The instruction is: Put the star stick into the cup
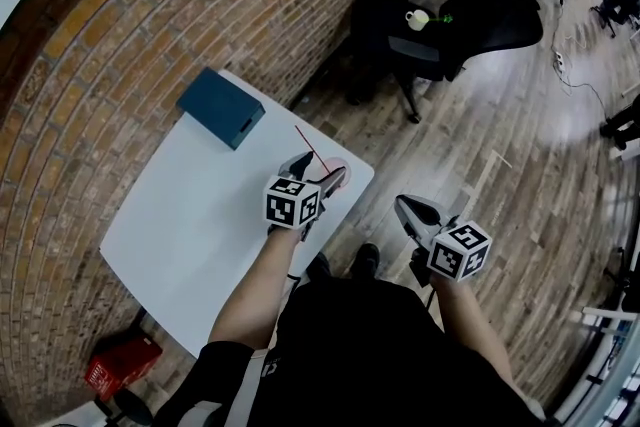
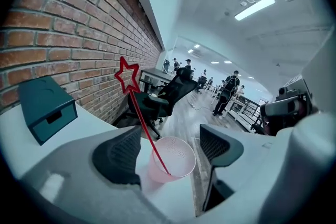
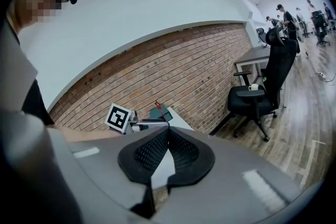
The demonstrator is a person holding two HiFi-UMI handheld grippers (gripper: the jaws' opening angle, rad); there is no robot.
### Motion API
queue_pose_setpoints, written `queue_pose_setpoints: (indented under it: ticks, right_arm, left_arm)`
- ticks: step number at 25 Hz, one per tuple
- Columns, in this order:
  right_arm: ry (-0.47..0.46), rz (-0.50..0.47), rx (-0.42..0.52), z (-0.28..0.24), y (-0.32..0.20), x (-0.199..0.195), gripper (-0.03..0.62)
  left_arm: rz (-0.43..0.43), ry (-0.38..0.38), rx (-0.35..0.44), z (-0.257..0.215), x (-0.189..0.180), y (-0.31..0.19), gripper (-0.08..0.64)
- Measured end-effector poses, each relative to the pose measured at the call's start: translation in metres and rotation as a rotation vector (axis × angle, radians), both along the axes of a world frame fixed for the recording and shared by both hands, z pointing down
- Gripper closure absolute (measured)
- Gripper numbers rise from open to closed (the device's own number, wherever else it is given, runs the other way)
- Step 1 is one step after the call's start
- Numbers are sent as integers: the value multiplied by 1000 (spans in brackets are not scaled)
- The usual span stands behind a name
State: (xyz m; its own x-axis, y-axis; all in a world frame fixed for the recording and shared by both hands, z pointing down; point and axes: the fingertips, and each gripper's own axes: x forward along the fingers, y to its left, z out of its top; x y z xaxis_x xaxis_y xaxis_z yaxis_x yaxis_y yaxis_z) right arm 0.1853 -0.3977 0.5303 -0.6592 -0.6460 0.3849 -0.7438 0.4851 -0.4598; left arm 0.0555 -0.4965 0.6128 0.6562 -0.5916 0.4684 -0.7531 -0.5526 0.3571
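Observation:
A thin red star stick (image 2: 140, 122) stands tilted in a pale pink cup (image 2: 176, 161), with its star end up and leaning left. The cup sits near the right corner of the white table (image 1: 190, 225). My left gripper (image 2: 170, 140) is open, its two fingers apart on either side of the cup and not touching the stick. In the head view the left gripper (image 1: 318, 170) is just in front of the cup (image 1: 337, 177) and the stick (image 1: 308, 147). My right gripper (image 1: 408, 208) hangs off the table's right side, shut and empty; its pads meet in the right gripper view (image 3: 169, 134).
A teal box (image 1: 220, 107) lies at the table's far corner against the brick wall. A black office chair (image 1: 440, 30) carrying a white mug (image 1: 417, 18) stands on the wooden floor beyond. A red object (image 1: 120, 362) sits on the floor by the table's near left.

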Motion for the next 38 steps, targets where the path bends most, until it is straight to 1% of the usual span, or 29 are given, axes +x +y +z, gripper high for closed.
queue_pose_setpoints:
  ticks: [2, 6, 12, 15, 18, 23, 25, 31, 38]
  right_arm:
    - [-1, -9, 0, -1, 0, -3, 592]
    - [2, -31, 0, -1, 0, -11, 592]
    - [4, -56, 6, -3, 0, -17, 592]
    - [0, -66, 14, -5, -3, -19, 592]
    - [-3, -79, 24, -9, -8, -23, 592]
    - [-5, -116, 46, -17, -19, -31, 592]
    - [-6, -137, 58, -22, -24, -36, 592]
    - [-9, -179, 89, -32, -34, -46, 592]
    - [-19, -194, 114, -42, -42, -50, 592]
  left_arm:
    - [-4, 10, 1, -1, -3, 1, 184]
    - [-28, 11, -1, 0, -13, 4, 176]
    - [-64, 14, 43, -12, -29, 11, 180]
    - [-75, 8, 69, -22, -35, 14, 191]
    - [-87, -8, 107, -35, -42, 16, 224]
    - [-97, -32, 174, -59, -51, 24, 229]
    - [-110, -37, 195, -68, -55, 27, 247]
    - [-121, -40, 233, -87, -58, 33, 255]
    - [-145, -52, 283, -113, -69, 34, 299]
